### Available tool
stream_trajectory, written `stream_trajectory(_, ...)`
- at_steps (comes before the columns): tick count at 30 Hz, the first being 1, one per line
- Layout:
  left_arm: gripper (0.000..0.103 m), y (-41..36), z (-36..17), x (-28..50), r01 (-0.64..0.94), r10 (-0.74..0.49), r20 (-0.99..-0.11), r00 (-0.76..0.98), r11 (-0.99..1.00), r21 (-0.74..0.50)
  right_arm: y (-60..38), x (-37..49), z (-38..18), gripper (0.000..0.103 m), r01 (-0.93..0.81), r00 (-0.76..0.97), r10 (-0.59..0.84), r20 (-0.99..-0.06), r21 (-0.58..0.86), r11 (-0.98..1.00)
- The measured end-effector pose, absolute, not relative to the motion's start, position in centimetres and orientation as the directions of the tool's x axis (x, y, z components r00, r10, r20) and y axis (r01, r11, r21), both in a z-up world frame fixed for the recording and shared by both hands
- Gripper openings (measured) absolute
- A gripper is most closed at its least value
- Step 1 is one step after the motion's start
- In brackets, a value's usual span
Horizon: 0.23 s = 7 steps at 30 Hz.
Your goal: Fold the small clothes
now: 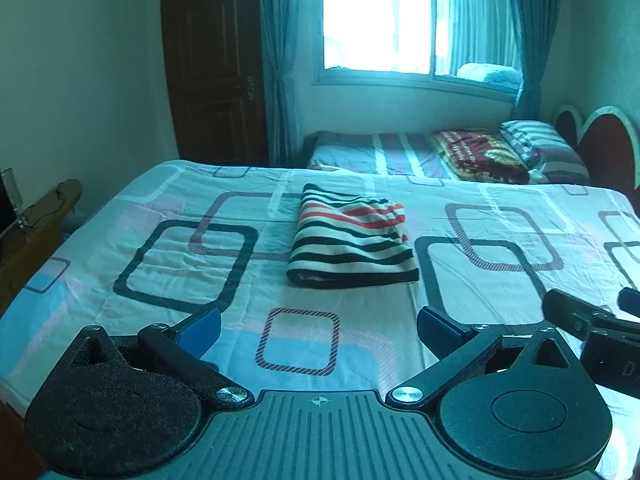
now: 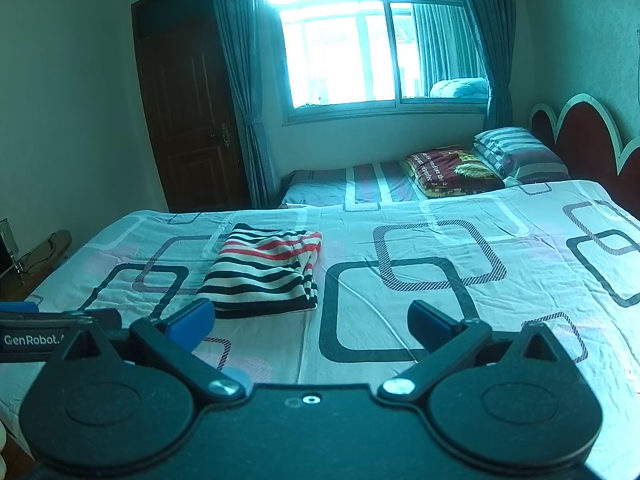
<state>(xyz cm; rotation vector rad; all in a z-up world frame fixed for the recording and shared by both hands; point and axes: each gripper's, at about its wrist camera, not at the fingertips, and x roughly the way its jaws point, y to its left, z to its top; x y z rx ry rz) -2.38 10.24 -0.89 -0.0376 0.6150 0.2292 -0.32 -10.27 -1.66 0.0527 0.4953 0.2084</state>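
A striped knit garment in black, white and red lies folded into a compact rectangle on the pale bedspread printed with dark rounded squares, roughly mid-bed and well apart from both tools. The left gripper, black with blue fingertip pads, hovers over the near edge of the bed with its jaws spread wide and nothing between them — released. The right gripper hangs beside it in the same condition, jaws apart and empty, its blue pads clear of the cloth; from its camera the garment sits ahead and to the left. In that view the side of the left tool shows at the far left edge, carrying a white label that reads "GenRobot." before it is cut off. Beyond the bed lies a second, lower bed with a striped sheet, a folded maroon blanket bearing yellow lettering too small to read, and a striped pillow against a red scalloped headboard. A bright window with grey-blue curtains stands behind, a dark wooden door to its left.
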Motion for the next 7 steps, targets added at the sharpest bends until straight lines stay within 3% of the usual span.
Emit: stream_trajectory(7, 0.103, 11.0, -1.4, -0.9, -0.21, 0.183, -0.558, 0.809, 0.978, 0.017, -9.9, 1.1, -2.5, 0.102, -0.181, 0.849, 0.207, -0.486, 0.101, 0.978)
